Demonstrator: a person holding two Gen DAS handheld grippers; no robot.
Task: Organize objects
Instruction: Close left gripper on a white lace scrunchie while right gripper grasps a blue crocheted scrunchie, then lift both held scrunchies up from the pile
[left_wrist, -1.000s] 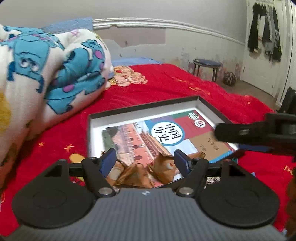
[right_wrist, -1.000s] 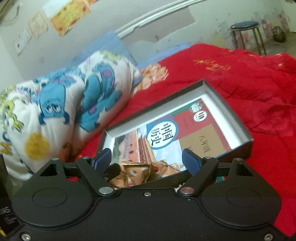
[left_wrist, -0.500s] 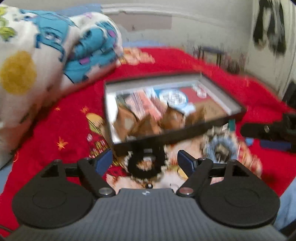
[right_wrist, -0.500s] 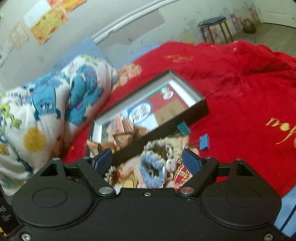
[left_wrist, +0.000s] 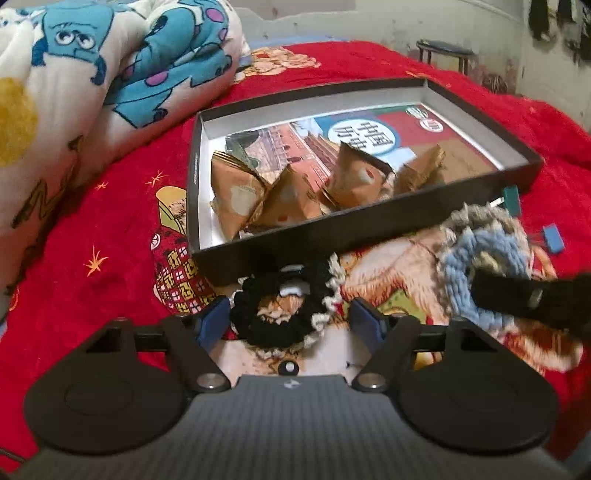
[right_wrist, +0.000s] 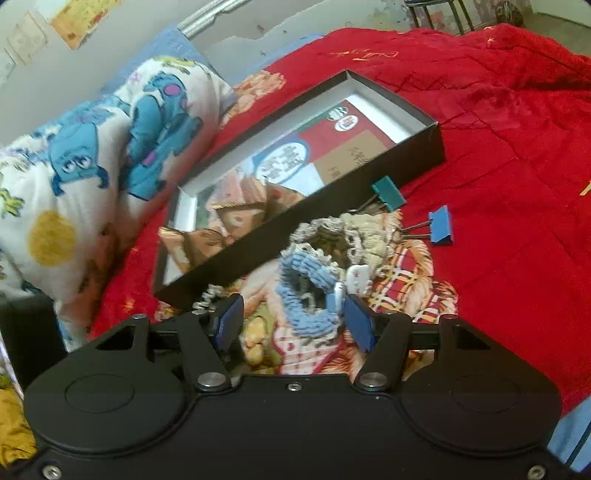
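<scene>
The left gripper (left_wrist: 288, 319) has been closing, its jaws astride a black scrunchie (left_wrist: 284, 306) without pressing it. The right gripper (right_wrist: 293, 319) has been closing too, the blue scrunchie (right_wrist: 308, 295) between its jaws, unclamped. Both scrunchies lie just before the box (left_wrist: 332, 236) wall; clips (right_wrist: 439, 223) sit beside. Bare red blanket (right_wrist: 517, 147) spreads rightward.

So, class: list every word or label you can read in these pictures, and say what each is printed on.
"中国历史": blue circle on the book cover inside the black box.
Round badges at the book's corner: too small to read.
Writing on its tan panel: blurred.
Wall posters: unreadable.
</scene>
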